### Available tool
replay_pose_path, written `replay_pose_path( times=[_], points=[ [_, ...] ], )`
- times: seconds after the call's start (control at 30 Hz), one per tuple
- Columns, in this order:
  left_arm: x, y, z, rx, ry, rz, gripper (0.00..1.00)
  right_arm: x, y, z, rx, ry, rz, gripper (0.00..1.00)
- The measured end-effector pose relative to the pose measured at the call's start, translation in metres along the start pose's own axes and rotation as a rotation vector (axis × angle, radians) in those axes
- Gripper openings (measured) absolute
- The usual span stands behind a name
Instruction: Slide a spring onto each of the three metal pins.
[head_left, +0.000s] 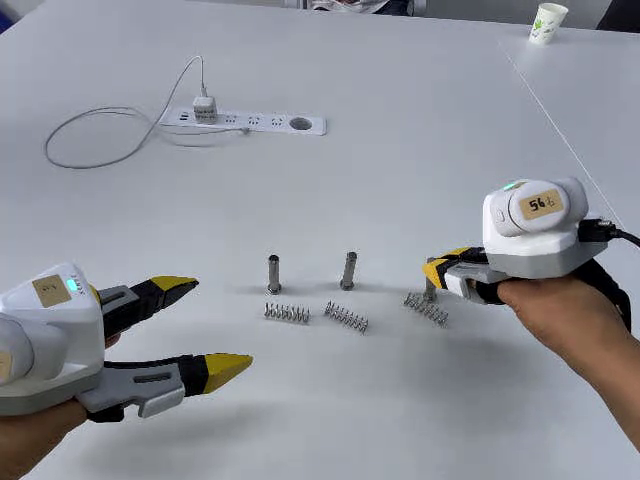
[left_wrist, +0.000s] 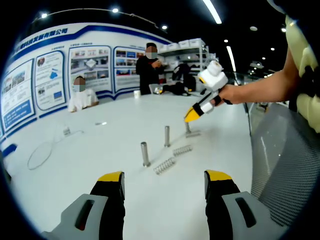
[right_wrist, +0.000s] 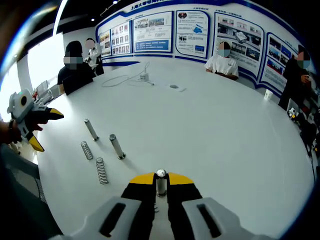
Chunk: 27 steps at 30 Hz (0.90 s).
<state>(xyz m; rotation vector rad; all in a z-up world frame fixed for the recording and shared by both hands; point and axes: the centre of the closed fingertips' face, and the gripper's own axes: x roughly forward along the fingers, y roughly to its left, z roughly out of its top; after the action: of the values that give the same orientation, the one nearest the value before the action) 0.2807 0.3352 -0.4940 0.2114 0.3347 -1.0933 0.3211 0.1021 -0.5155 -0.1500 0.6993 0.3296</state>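
Tally on the table (head_left: 420, 150): pins (head_left: 273, 272) x3, springs (head_left: 287, 313) x3, power strip (head_left: 245, 121) x1, charger (head_left: 204, 108) x1, paper cup (head_left: 546, 23) x1. Handheld units x2: left gripper (head_left: 218, 322), right gripper (head_left: 435, 275).

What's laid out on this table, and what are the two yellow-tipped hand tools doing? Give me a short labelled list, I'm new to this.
Surface: white table
Pins: three short upright metal cylinders; left pin and middle pin stand free
Springs: three coiled wire springs lie flat in front of the pins, none on a pin yet
Left gripper: open, empty
Right gripper: shut on right pin
Background: white power strip, paper cup
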Motion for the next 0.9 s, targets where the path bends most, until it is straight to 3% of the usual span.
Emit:
replay_pose_path(
  times=[0.3,0.9],
  points=[
    [0.0000,-0.0005,0.0000,-0.001,-0.001,0.001,0.66,-0.0022,-0.0009,-0.0006,0.009,-0.046,-0.001,0.09],
    [0.0013,-0.0012,-0.0008,-0.003,-0.003,-0.003,0.66,-0.0055,-0.0020,-0.0024,0.021,-0.056,0.008,0.13]
  ],
)
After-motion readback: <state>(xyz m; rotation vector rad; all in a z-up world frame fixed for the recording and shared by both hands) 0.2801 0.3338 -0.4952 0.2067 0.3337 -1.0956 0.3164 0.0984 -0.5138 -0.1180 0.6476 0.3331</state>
